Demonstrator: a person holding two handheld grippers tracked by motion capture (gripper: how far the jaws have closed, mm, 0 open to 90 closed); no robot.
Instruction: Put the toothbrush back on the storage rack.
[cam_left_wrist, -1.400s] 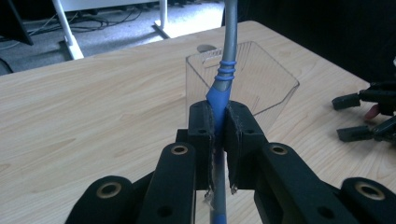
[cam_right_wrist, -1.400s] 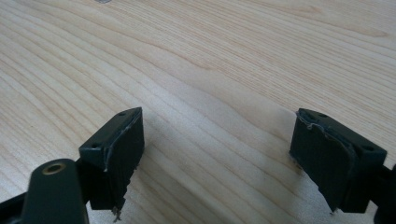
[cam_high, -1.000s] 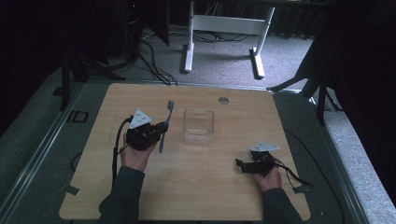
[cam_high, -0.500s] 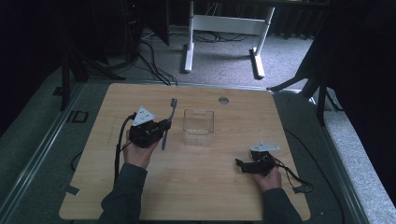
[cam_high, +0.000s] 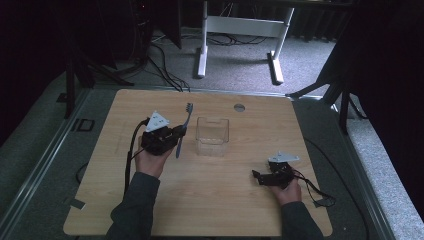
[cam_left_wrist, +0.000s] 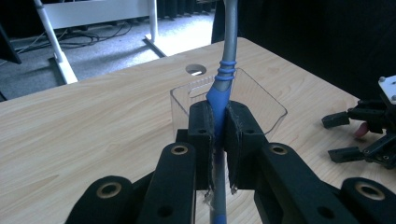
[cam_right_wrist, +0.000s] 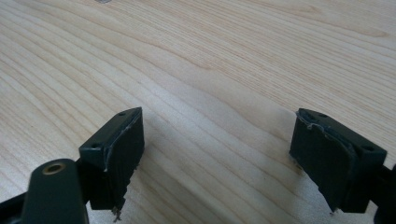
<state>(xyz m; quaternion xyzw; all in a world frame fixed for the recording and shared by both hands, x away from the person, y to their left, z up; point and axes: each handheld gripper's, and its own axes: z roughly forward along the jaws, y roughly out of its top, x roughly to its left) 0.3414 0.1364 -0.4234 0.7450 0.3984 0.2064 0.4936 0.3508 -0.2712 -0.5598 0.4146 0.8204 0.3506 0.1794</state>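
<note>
High view, left to right: your left gripper (cam_high: 172, 137) sits left of centre on the table (cam_high: 220, 200), jaws clamped on a toothbrush (cam_high: 183, 129) whose bristle end points away from you. Just right of it stands a clear box (cam_high: 212, 136). Near the right front, well apart, your right gripper (cam_high: 260, 176) rests low over bare wood, jaws wide apart, gripping nothing.

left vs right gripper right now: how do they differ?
The left gripper is shut on the toothbrush; the right gripper is open with nothing between its jaws. The left one sits beside the clear box, the right one nearer the person's edge of the table. Both are black and hand-held.
</note>
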